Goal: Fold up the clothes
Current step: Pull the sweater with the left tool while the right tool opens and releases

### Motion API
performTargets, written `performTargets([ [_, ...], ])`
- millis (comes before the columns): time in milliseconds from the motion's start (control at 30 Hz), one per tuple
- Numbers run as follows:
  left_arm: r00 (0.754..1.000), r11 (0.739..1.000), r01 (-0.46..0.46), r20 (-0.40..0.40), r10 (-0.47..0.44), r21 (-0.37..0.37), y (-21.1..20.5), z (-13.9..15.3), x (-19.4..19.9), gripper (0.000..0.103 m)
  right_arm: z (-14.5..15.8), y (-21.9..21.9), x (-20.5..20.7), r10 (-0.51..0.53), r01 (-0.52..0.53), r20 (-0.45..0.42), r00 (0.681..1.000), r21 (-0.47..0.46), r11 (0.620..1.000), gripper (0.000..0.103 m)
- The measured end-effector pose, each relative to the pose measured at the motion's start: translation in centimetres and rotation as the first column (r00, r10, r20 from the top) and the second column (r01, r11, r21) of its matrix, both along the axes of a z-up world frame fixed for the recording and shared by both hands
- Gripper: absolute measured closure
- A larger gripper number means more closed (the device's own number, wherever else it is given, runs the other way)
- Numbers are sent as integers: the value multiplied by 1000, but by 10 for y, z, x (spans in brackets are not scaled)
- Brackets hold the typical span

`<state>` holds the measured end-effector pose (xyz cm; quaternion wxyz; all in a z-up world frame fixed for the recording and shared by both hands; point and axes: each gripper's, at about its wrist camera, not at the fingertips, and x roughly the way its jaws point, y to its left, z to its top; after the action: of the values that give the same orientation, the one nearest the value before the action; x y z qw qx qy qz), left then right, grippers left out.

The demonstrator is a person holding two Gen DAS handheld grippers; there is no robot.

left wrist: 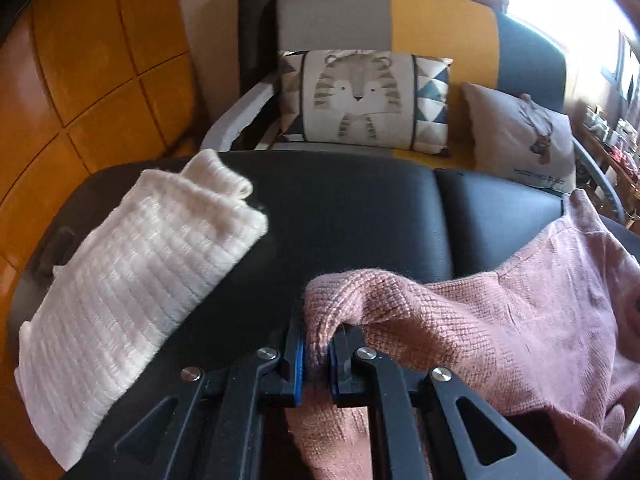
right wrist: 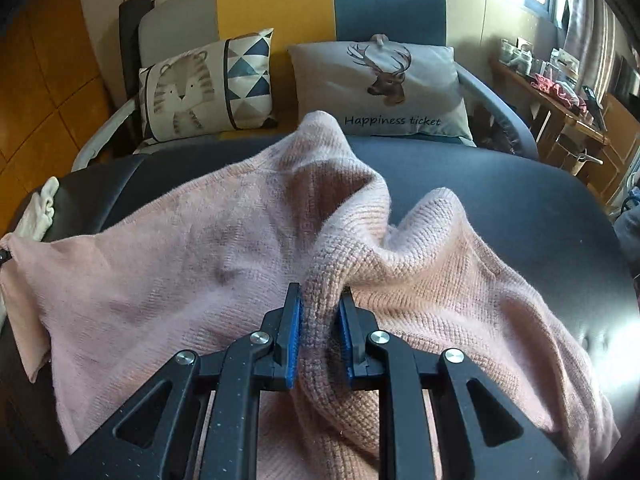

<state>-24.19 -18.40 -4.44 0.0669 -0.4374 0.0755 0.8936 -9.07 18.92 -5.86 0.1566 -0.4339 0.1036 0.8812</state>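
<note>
A pink knit sweater (left wrist: 500,320) lies rumpled on a black padded table (left wrist: 340,208). My left gripper (left wrist: 316,344) is shut on a bunched edge of it at the sweater's left side. In the right wrist view the same pink sweater (right wrist: 180,264) spreads across the table (right wrist: 520,208), and my right gripper (right wrist: 320,316) is shut on a raised fold of it near the middle. A folded white knit garment (left wrist: 132,272) lies on the table's left part, apart from the pink one; its edge shows in the right wrist view (right wrist: 40,208).
Behind the table stands a grey, yellow and blue sofa (right wrist: 276,4) with a tiger cushion (left wrist: 360,100) and a deer cushion (right wrist: 384,88). A wooden wall (left wrist: 80,80) is at the left. A cluttered wooden shelf (right wrist: 560,92) is at the right.
</note>
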Motion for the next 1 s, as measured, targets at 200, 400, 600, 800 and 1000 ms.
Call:
performTargets([
  [200, 1000, 1000, -22, 1, 22, -15, -13, -4, -6, 95, -9, -8, -9, 8, -9, 51, 999, 23, 1000, 85],
  [400, 999, 1000, -28, 38, 29, -14, -22, -10, -7, 94, -17, -13, -18, 4, -8, 94, 996, 39, 999, 85],
  [600, 998, 999, -37, 43, 38, -9, -32, -10, -4, 94, -27, -18, -29, 19, -26, 133, 991, 47, 999, 85],
  [800, 997, 999, -24, 77, 26, -28, -41, -12, -1, 91, -30, -30, -44, 74, -90, 187, 980, 77, 993, 78],
  [1000, 991, 998, -47, 126, 43, 30, -64, -10, 13, 88, -1, -26, -36, 54, -81, 195, 979, 131, 988, 68],
])
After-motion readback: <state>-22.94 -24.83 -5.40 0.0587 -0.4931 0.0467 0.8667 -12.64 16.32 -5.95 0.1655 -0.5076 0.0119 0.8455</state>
